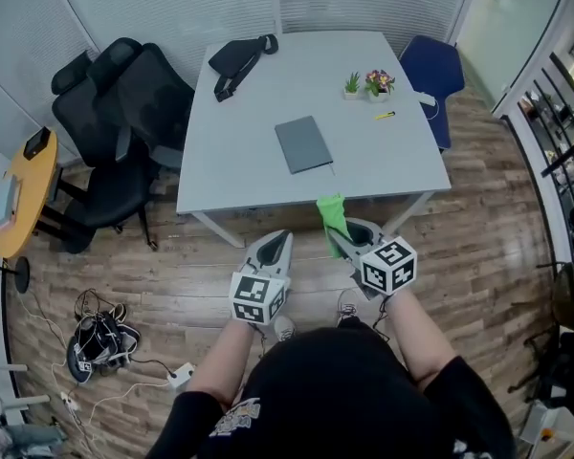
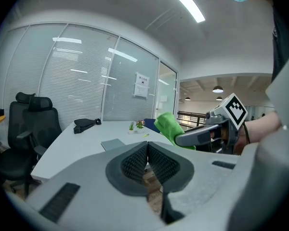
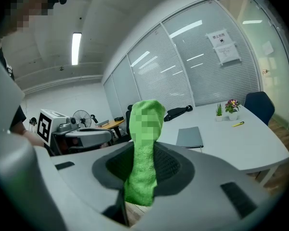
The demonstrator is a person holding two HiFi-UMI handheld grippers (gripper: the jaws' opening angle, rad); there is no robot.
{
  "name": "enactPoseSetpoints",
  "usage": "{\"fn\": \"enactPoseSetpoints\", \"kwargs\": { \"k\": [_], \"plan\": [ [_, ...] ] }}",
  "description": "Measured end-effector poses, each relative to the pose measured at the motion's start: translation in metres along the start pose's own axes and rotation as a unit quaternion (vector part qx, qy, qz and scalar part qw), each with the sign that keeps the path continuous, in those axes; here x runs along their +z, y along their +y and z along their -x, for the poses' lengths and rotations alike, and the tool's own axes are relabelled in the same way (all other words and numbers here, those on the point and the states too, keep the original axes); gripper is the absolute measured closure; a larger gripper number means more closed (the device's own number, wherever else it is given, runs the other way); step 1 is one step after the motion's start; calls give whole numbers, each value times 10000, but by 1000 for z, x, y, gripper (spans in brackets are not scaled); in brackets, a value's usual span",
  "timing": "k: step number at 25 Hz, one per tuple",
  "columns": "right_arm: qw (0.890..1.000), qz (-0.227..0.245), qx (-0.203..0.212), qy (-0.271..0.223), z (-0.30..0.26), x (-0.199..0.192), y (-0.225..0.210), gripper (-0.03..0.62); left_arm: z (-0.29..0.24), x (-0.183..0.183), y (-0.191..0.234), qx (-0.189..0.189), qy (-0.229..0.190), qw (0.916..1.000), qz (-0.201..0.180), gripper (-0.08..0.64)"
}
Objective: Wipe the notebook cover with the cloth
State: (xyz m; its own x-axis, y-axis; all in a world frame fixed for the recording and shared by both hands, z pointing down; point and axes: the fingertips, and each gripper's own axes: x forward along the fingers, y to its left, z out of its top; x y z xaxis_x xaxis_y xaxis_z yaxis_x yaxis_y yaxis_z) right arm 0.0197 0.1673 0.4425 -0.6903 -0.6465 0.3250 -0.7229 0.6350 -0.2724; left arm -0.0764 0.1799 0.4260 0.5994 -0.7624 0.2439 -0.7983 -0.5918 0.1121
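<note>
Our right gripper [image 1: 342,240] clamps green cloth [image 1: 332,214]; left gripper [image 1: 281,242] pinched closed, empty. Notebook [image 1: 303,143] ahead on table [image 1: 249,103], well apart, long axis pointing away from us.

A notebook [image 1: 303,143] lies at the centre of the surface [image 1: 249,165], a bag [image 1: 239,60] at its far left corner, potted plants [image 1: 368,84] far right, office chairs [image 1: 120,132] to its left. Before the near edge: left tool [image 1: 283,237] and right tool [image 1: 339,235], a cloth [image 1: 332,213] in the latter.

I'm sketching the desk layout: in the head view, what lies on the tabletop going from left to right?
On it: black bag → notebook → small green plant → yellow pen.
</note>
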Motion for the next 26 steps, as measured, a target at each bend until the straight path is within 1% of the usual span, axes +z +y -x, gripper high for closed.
{"fn": "enactPoseSetpoints", "kwargs": {
  "k": [9, 16, 26],
  "plan": [
    [9999, -21, -80, -115, 9, 2, 2, 482, -1, 5, -9, -133, -8, 9999, -100, 554],
    [10000, 24, -14, -84, 7, 4, -1, 482, -8, 5, -10, -118, 6, 9999, -94, 554],
    [10000, 66, 22, -56, -1, 6, -8, 482, -17, 10, 0, -67, 9, 9999, -120, 554]
  ]
}}
